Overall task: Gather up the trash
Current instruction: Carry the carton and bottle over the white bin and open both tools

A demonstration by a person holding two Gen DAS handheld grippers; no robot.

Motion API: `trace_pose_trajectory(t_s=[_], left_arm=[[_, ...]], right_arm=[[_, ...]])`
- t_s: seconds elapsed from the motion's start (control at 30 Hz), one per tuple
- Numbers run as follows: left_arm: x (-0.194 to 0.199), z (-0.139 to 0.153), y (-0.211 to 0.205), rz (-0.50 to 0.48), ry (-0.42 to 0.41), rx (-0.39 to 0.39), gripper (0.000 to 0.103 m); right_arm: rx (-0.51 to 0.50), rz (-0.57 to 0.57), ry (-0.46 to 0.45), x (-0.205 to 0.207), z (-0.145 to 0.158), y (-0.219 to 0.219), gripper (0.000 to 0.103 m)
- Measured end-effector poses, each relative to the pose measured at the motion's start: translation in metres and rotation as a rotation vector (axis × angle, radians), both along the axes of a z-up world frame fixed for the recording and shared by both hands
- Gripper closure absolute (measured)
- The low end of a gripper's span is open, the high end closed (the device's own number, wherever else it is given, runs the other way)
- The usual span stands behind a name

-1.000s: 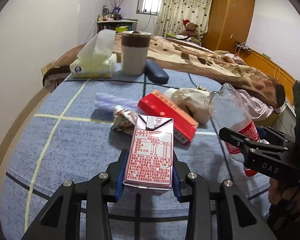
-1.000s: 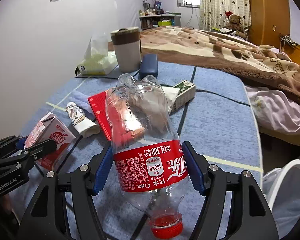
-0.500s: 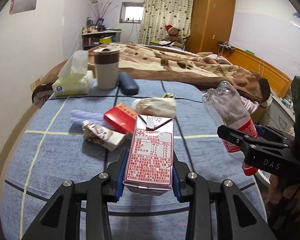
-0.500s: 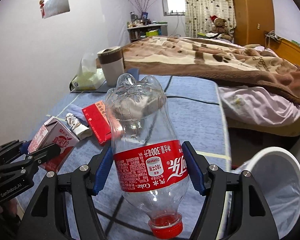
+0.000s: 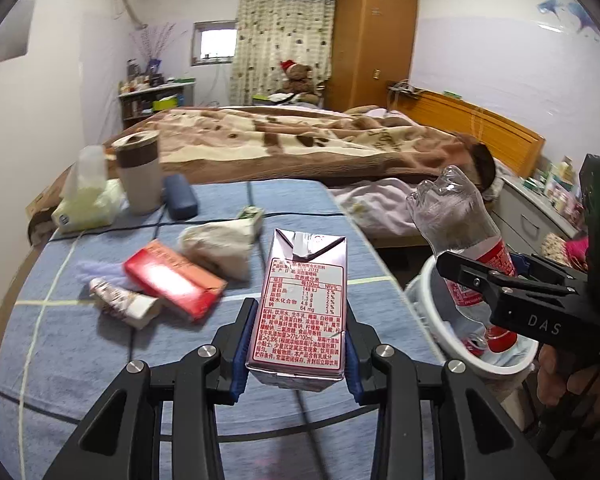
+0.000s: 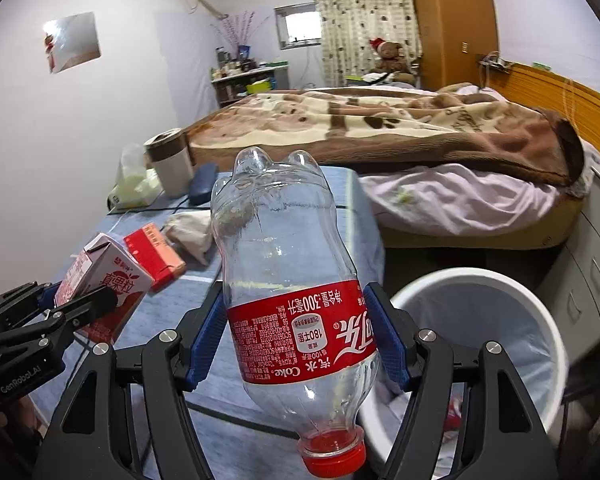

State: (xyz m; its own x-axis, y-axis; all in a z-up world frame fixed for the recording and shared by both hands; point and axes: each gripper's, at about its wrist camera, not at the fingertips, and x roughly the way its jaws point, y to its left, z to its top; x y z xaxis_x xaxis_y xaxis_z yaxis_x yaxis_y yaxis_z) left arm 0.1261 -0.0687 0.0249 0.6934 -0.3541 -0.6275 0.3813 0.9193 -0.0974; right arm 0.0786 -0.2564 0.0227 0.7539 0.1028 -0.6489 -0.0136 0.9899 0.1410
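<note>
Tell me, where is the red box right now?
In the left wrist view, the red box lies left of middle on the blue table, between a crumpled wrapper and a beige bag.

Left camera: on my left gripper, close, looking down over the blue table.
Right camera: on my right gripper, facing the white bin.
Both see: table, bed, bin.

Both grippers tilt downward side by side. The left gripper clamps a carton; the right gripper clamps a bottle, cap down.
</note>
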Motion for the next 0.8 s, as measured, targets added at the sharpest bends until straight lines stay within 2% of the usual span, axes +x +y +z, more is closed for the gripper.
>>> trace_pose_trajectory(t_s=[0.3, 0.53, 0.8], left_arm=[[-0.011, 0.005, -0.056, -0.111, -0.011, -0.017, 0.065], [-0.014, 0.002, -0.104, -0.208, 0.005, -0.029, 0.065], [-0.018, -0.006, -0.150, -0.284, 0.025, -0.020, 0.065]], right_arm=[[-0.002, -0.105, -0.023, -0.021, 0.004, -0.045, 0.034], [0.007, -0.191, 0.003, -0.030, -0.005, -0.081, 0.034], [0.010, -0.239, 0.046, -0.036, -0.017, -0.102, 0.034]])
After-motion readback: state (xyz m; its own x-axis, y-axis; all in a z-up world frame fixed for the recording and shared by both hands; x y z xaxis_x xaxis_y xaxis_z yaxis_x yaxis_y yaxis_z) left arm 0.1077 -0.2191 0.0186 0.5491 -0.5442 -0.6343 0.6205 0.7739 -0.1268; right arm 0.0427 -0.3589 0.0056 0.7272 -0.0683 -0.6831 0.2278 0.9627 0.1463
